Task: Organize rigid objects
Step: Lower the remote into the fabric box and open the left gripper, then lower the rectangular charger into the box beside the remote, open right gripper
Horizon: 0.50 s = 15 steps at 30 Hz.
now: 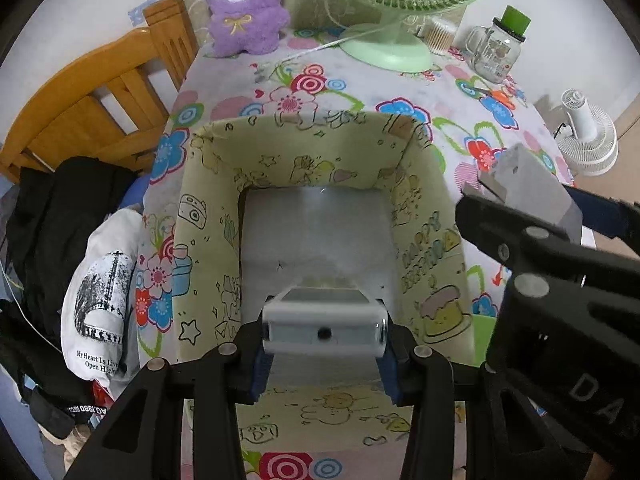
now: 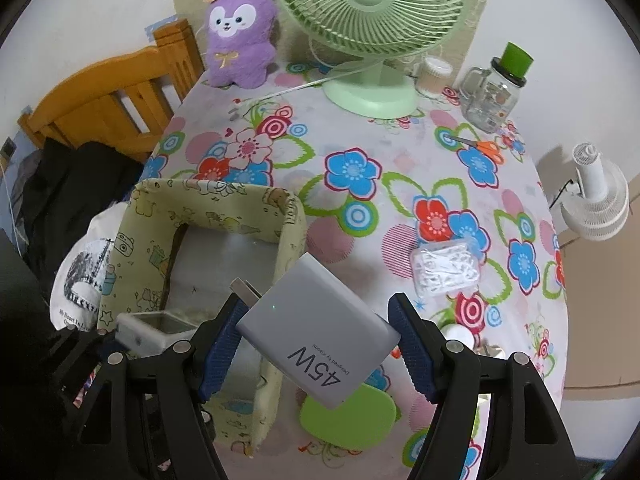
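Left wrist view: the left gripper (image 1: 324, 354) is clamped on a small white case (image 1: 325, 326), held level between its 2 blue pads directly above the open fabric bin (image 1: 432, 240). The bin's grey floor lies straight ahead of and below the claw and looks bare. To the claw's right, the right gripper (image 1: 520, 216) comes in over the bin's right wall.

Right wrist view: the right gripper (image 2: 318, 344) holds a grey 45W charger (image 2: 316, 330). The charger sits tilted, corner to corner, between the pads; the left pad touches its plug end, while contact at the right pad is hard to confirm. The bin wall (image 2: 292, 236) stands just left of and ahead of this claw, so the charger hangs over the wall and the tablecloth (image 2: 360, 128), not yet over the floor.

Assessment: the step in hand appears to be depositing both items in the bin. The case should be lowered close to the floor before release, toward the far side, leaving room. The charger's skewed grip is a slip risk; it should be carried left past the wall, then lowered without knocking the soft wall.
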Available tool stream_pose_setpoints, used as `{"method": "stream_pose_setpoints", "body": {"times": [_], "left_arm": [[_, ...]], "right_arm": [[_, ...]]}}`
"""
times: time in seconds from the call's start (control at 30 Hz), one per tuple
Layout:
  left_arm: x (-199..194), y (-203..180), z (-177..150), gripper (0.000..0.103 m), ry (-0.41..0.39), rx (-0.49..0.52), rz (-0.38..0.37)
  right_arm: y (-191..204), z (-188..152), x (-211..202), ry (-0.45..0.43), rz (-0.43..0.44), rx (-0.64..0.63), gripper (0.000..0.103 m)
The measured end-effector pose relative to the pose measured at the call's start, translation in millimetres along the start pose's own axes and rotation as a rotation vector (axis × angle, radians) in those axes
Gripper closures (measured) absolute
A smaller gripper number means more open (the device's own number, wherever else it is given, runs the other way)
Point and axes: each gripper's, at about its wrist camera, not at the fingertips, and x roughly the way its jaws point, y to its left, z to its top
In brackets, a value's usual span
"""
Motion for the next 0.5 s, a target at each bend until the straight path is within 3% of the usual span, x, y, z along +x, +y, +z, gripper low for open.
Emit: {"method": "stream_pose_setpoints", "body": {"times": [0.17, 0.23, 0.27, 0.5], "left_arm": [[0.4, 6.4, 2.4, 0.056, 0.000, 0.008, -0.008], [-2.9, 8.8, 4.3, 0.034, -0.006, 0.014, -0.006], [-5.0, 9.8, 5.3, 0.029, -0.014, 0.016, -0.006], [-11.7, 17.6, 14.8, 0.014, -0.043, 0.025, 0.005]], "right_arm": [[9.1, 6.1, 7.4, 0.005, -0.004, -0.021, 0.028], [11.7, 9.1, 8.7, 0.002, -0.004, -0.027, 0.028], [12.7, 11.5, 9.4, 0.000, -0.001, -0.028, 0.028], [22.3, 26.4, 13.6, -0.017, 0.003, -0.046, 0.028]]}}
